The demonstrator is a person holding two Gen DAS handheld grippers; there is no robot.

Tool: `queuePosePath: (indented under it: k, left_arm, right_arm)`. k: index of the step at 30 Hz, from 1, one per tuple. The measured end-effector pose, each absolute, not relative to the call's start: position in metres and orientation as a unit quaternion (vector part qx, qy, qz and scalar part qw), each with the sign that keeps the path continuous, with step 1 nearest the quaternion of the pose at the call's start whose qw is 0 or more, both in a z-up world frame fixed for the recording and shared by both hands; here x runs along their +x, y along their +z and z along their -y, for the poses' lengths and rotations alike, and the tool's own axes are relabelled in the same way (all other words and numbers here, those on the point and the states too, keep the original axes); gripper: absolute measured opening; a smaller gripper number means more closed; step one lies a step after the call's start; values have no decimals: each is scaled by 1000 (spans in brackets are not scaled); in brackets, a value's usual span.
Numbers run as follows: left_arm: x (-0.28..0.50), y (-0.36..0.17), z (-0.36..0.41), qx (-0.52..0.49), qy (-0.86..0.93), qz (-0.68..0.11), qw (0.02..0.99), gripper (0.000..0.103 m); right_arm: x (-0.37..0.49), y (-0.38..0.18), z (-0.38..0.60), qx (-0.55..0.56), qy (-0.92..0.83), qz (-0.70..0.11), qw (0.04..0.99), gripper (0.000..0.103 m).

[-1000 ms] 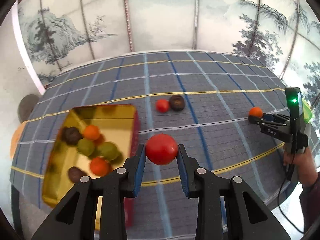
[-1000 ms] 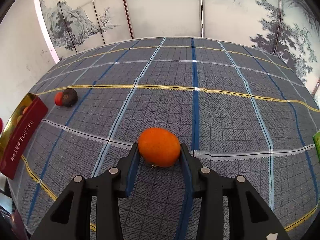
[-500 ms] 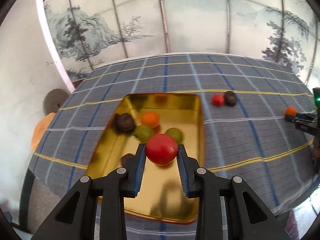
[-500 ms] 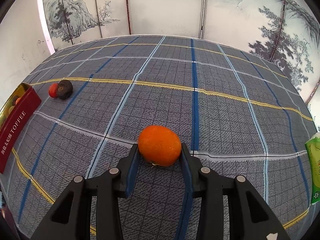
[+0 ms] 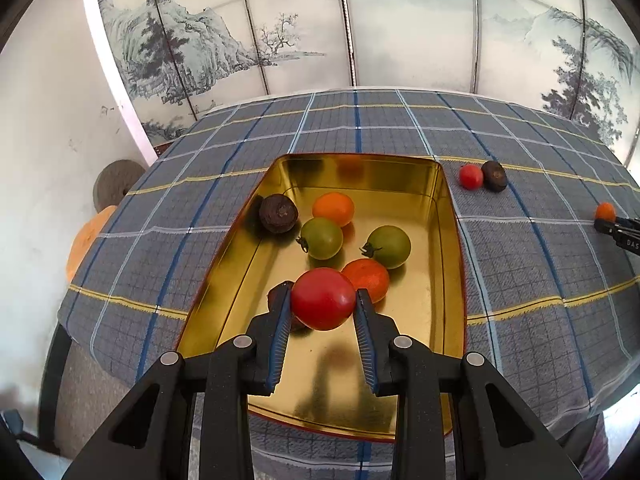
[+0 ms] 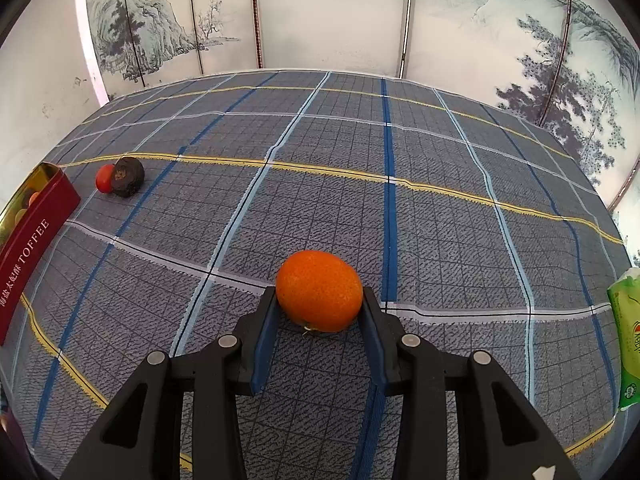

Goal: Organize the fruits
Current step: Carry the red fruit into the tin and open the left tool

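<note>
My left gripper [image 5: 322,300] is shut on a red tomato [image 5: 322,298] and holds it above the near middle of a gold tin [image 5: 416,172]. The tin holds two green tomatoes [image 5: 321,238], two orange fruits [image 5: 333,209] and two dark fruits [image 5: 278,213], one partly hidden behind my left finger. My right gripper [image 6: 319,300] is shut on an orange fruit [image 6: 319,290] just above the plaid cloth. A small red tomato [image 5: 471,176] and a dark fruit [image 5: 494,175] lie together on the cloth right of the tin; they also show in the right wrist view [image 6: 120,177].
The tin's red side reads TOFFEE [image 6: 28,256] at the left of the right wrist view. A green packet [image 6: 626,336] lies at the table's right edge. A painted screen [image 5: 360,32] stands behind the table. An orange stool [image 5: 86,236] sits left of the table.
My left gripper has carried the red tomato left from over the cloth to over the tin. My right gripper holds the orange fruit with little movement.
</note>
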State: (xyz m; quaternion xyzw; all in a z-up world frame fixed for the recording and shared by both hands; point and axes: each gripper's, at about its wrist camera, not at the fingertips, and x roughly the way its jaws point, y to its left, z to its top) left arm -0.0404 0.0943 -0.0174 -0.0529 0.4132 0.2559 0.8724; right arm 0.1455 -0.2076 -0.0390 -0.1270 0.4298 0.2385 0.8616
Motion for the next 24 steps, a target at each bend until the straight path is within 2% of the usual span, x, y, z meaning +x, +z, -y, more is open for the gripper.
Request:
queuePosePath:
  k: [21, 24]
  left_arm:
    - [-42, -27, -101, -45, 271, -418, 866, 34]
    - [-43, -28, -102, -45, 275, -419, 864, 39]
  right_arm:
    - [145, -39, 207, -128, 238, -430, 862, 36]
    - [145, -39, 207, -128, 238, -429, 862, 36]
